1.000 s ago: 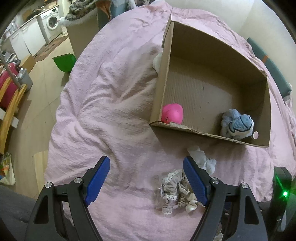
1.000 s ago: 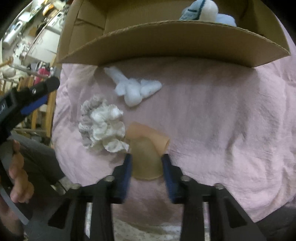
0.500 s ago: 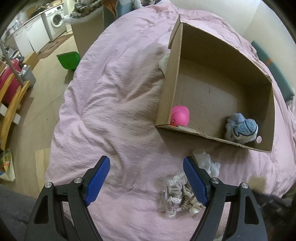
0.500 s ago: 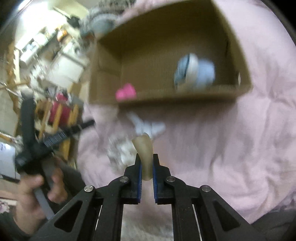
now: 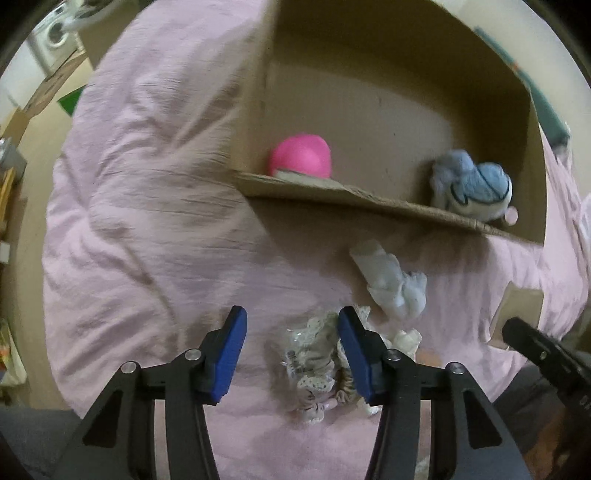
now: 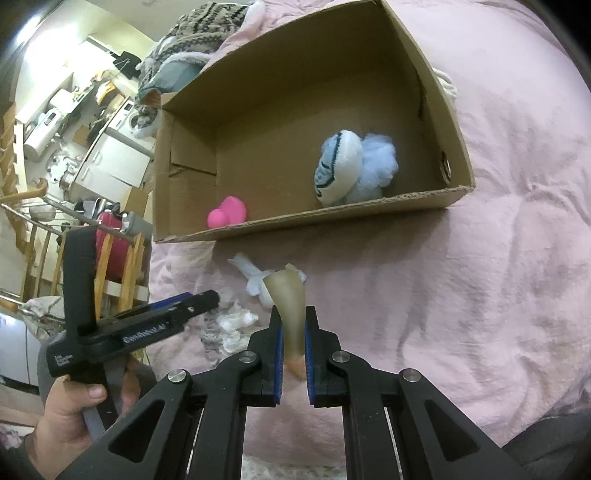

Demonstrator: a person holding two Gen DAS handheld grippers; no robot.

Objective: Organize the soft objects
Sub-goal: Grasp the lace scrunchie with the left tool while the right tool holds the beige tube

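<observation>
My left gripper (image 5: 291,332) points down at a lacy cream scrunchie bundle (image 5: 314,358) on the pink bedspread. Its jaws are closing with the bundle between them, near the right pad; the left pad is clear of it. My right gripper (image 6: 293,332) is shut on a beige soft piece (image 6: 288,306), held above the bedspread. A white fluffy item (image 5: 395,284) lies just before the cardboard box (image 6: 406,206). Inside the box sit a pink toy (image 6: 227,214) and a blue-and-white plush (image 6: 347,170). In the right wrist view the left gripper (image 6: 166,314) hovers over the bundle (image 6: 232,325).
The pink bedspread (image 6: 498,258) stretches wide to the right of the box. A hand (image 6: 74,406) holds the left gripper's handle. Beyond the bed's left edge are a wooden rack with a pink case (image 6: 109,243), white appliances and a knitted heap (image 6: 207,22).
The left gripper has dropped closer to the lacy bundle and its jaws have narrowed around it. The right gripper closed on the beige piece and lifted it off the bedspread.
</observation>
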